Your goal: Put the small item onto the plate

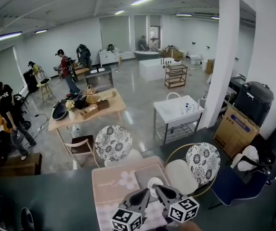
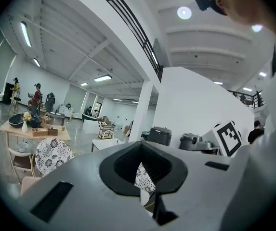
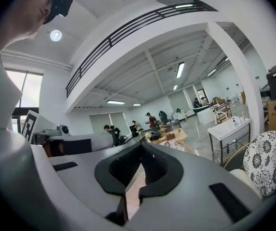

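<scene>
At the bottom of the head view, a pink table (image 1: 110,186) carries a grey mat (image 1: 145,174) with a white round plate (image 1: 153,183) on it. My left gripper (image 1: 143,192) and right gripper (image 1: 158,189) hover side by side just in front of the plate, tips pointing away from me. Both are shut with nothing between the jaws. In the left gripper view the left gripper (image 2: 140,146) points level into the room, and the right gripper (image 3: 141,143) does the same in its own view. I cannot make out a separate small item.
Two chairs with flowered backs (image 1: 112,142) (image 1: 203,161) stand behind the pink table, one with a white seat cushion (image 1: 180,174). Farther off are a wooden table (image 1: 87,110) with clutter, a white washstand (image 1: 176,109), a white pillar (image 1: 224,57), a cardboard box (image 1: 235,129) and several people at the left.
</scene>
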